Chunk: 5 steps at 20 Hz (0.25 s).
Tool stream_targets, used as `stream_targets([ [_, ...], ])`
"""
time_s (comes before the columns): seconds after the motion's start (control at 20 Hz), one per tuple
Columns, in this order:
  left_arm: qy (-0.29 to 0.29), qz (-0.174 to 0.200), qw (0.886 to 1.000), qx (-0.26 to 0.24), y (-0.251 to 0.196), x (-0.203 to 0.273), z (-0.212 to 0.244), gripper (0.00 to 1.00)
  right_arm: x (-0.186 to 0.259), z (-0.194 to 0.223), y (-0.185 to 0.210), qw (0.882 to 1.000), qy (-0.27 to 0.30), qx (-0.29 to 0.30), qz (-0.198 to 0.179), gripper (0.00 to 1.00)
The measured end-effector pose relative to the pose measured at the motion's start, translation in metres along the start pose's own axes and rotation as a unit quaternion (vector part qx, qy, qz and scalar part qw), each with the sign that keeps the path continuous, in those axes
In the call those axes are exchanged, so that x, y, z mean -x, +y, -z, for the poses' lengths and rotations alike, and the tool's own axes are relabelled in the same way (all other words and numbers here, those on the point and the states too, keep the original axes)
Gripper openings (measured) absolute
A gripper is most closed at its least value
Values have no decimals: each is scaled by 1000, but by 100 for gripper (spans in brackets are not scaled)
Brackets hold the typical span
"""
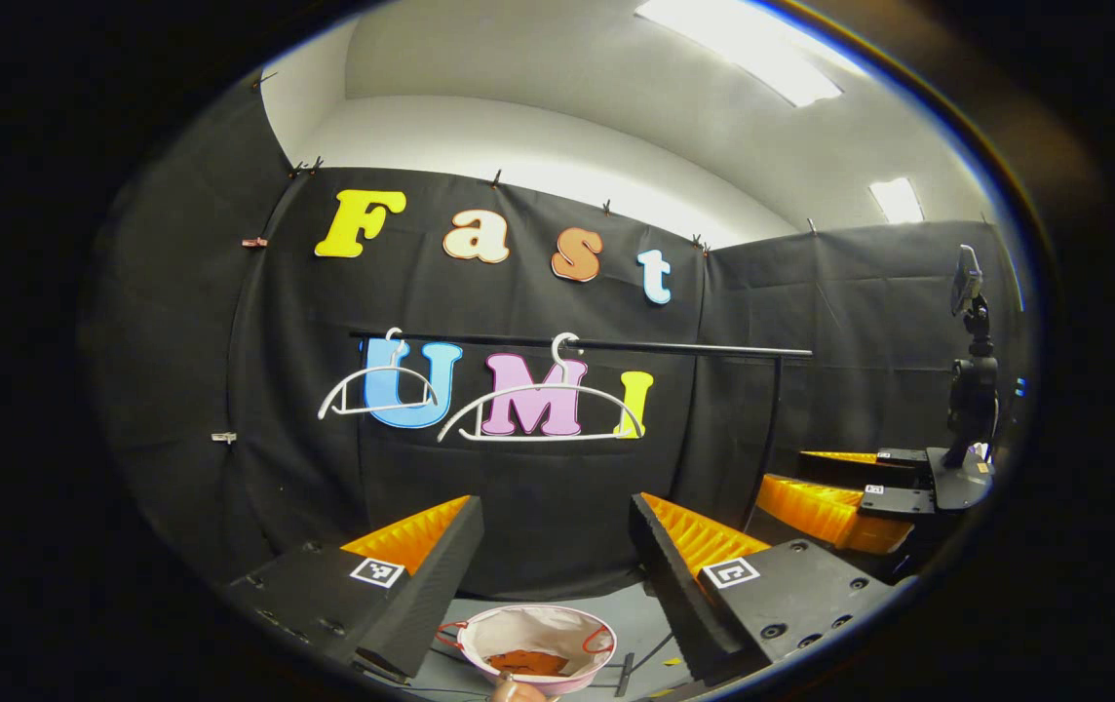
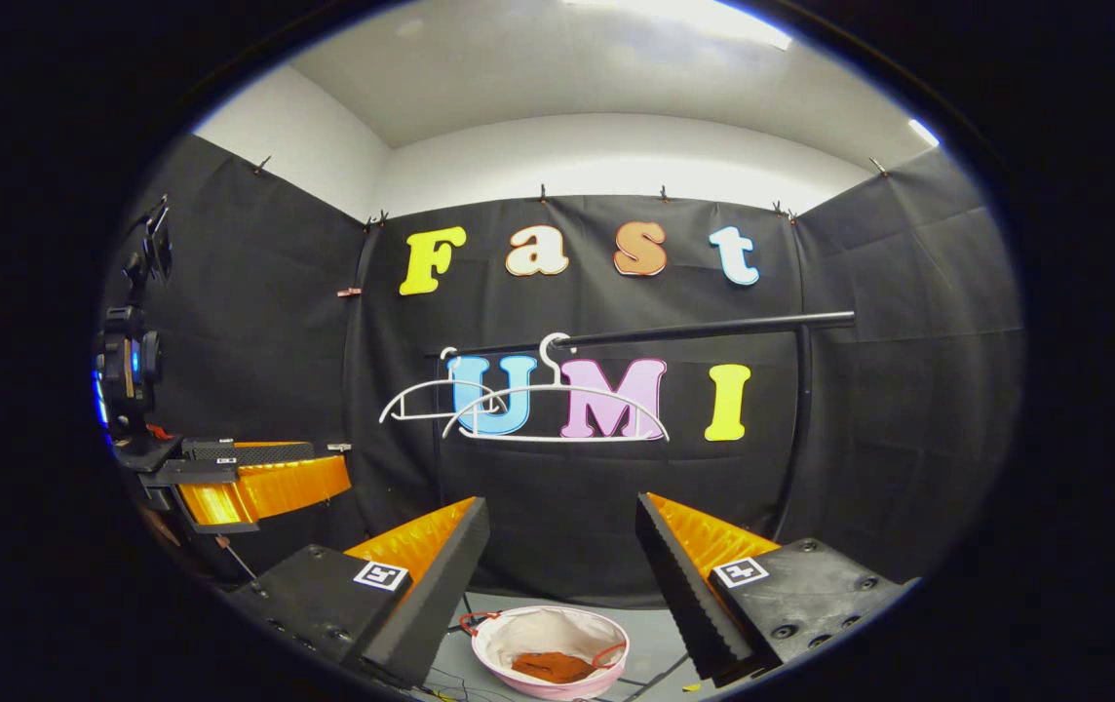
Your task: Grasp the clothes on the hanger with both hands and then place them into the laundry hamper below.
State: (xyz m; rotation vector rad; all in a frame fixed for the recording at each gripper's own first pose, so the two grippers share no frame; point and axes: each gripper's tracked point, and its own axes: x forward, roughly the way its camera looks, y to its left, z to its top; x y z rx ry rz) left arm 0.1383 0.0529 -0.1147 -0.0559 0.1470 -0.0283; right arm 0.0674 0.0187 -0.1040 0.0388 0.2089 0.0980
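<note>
Two bare white hangers (image 1: 392,353) (image 1: 565,363) hang on the black rail (image 1: 674,346) against the back wall. Straight below, on the floor, stands the pink-and-white laundry hamper (image 1: 530,627) with an orange-brown garment (image 1: 528,663) lying in its bottom. My left gripper (image 1: 557,531) is open above the hamper with nothing between its fingers. In the right gripper view the hangers (image 2: 555,375) (image 2: 421,387), the hamper (image 2: 548,629) and the garment (image 2: 553,667) appear again, and my right gripper (image 2: 562,536) is likewise open and holds nothing. Each gripper sees the other off to its side: the right one (image 1: 835,487), the left one (image 2: 260,478).
The rail's upright post (image 2: 801,429) stands at the right. Black cloth walls close the booth on three sides. Thin cables (image 2: 665,673) lie on the grey floor beside the hamper. A camera mount (image 1: 972,380) rides on top of the right gripper.
</note>
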Motion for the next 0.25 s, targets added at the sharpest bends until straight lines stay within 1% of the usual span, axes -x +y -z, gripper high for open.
stream_targets([
  [0.05, -2, 0, 1000, 0, 0, 1, -2, 95, 0, -2, 0, 1000, -2, 0, -1, 99],
  [0.15, -4, -1, 1000, 0, -1, 0, -3, 95, 0, -3, 0, 1000, -4, 2, -1, 96],
  [0.25, -5, 0, 1000, -1, -3, 0, -5, 95, -1, -6, -1, 1000, -6, 1, -2, 96],
])
